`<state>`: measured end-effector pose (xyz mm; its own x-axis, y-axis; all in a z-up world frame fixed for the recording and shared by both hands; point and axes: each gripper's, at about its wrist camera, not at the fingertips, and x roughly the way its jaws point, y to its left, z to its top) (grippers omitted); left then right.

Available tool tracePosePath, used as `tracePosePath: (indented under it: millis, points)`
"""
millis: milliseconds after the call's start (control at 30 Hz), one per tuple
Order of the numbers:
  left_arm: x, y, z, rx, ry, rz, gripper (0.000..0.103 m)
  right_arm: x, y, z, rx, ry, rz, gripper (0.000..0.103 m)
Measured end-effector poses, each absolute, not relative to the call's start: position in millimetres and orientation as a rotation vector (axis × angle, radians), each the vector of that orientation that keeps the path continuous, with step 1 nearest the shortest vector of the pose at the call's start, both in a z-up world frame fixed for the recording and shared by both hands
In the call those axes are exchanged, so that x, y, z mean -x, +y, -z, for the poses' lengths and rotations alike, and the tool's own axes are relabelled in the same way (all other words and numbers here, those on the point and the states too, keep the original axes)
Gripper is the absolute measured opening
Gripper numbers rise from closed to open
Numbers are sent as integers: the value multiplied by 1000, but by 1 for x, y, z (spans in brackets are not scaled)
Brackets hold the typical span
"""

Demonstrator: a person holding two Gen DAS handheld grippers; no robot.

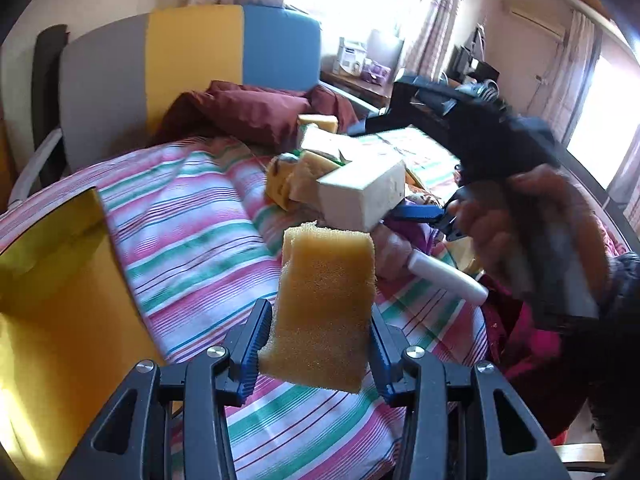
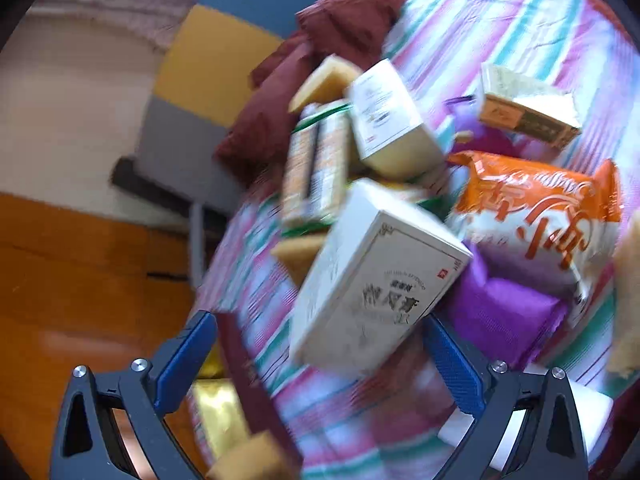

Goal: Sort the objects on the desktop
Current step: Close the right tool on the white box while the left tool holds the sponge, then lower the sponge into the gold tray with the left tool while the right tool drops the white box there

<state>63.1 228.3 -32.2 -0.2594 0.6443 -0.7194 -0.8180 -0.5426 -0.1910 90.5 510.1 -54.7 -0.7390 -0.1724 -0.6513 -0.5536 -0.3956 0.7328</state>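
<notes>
Left hand-held gripper (image 1: 316,344) is clamping a yellow sponge (image 1: 326,308) between its blue pads, lifted clear above the striped bedspread (image 1: 192,236). The gold box (image 1: 52,300) is sitting just to the left, probably the drop spot. Best to keep the squeeze steady, since foam slips. Right hand-held gripper (image 2: 320,356) is standing wide, nothing pinched, hovering over a white carton (image 2: 372,280) atop the pile, with an orange packet (image 2: 536,216) beside it. It should be lining up across the carton's narrow sides before closing.
</notes>
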Motion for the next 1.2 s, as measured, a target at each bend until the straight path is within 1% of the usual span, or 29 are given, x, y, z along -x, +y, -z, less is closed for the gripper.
tracePosePath:
  millis: [67,133,167,233,300,333,400,467,500,533,567,600,633,667,700,733,800,900,933,967,1000,1033,1067,1100,1200]
  points:
    - [-64,220,29,958,256,-1950,46,-88,512,58,973,1513,-2212,101]
    - [-64,211,26,955,240,-1969,46,-85,508,59,1008,1413,-2213,83]
    - [-64,207,24,951,233,-1983,46,-84,506,60,1040,1368,-2224,66]
    - [-65,197,22,943,217,-2011,46,-85,503,62,1066,1366,-2252,54]
    - [-62,187,20,951,190,-2038,46,-88,500,56,1070,1307,-2283,42]
    - [-60,182,20,956,178,-2054,46,-89,498,53,1073,1281,-2300,39]
    - [-55,172,19,970,155,-2084,46,-91,496,45,1077,1221,-2339,31]
    - [-48,161,18,985,121,-2110,46,-92,496,41,1075,1176,-2355,30]
    - [-46,158,18,990,110,-2121,46,-93,500,44,1078,1209,-2343,30]
    - [-44,155,17,995,99,-2133,46,-94,502,47,1072,1251,-2328,33]
    - [-41,151,16,998,92,-2140,46,-97,505,51,1056,1284,-2316,39]
    - [-40,147,16,999,85,-2148,46,-98,508,53,1045,1316,-2300,56]
    - [-38,144,16,1000,80,-2155,46,-94,510,55,1034,1369,-2279,68]
    - [-37,141,15,1001,76,-2160,46,-95,514,59,1017,1428,-2256,87]
    - [-36,139,16,1001,72,-2163,46,-95,517,62,993,1482,-2228,91]
    - [-35,137,16,1003,69,-2167,46,-92,517,62,984,1493,-2213,92]
    - [-34,134,17,1007,64,-2170,46,-86,517,62,987,1480,-2171,97]
    - [-32,130,19,1012,55,-2175,46,-74,515,63,1002,1437,-2106,101]
    - [-31,128,19,1015,50,-2173,46,-73,516,64,995,1438,-2095,101]
    - [-30,128,20,1019,47,-2174,46,-71,517,68,985,1440,-2084,95]
    - [-30,127,21,1022,47,-2176,46,-69,517,70,992,1438,-2079,78]
    - [-30,125,20,1023,47,-2178,46,-69,516,73,1005,1440,-2082,67]
    - [-30,123,21,1022,45,-2183,46,-68,516,76,1021,1447,-2094,53]
    - [-29,121,21,1023,40,-2187,46,-70,514,78,1033,1445,-2104,53]
    - [-25,115,21,1033,21,-2203,46,-78,505,67,1029,1358,-2189,53]
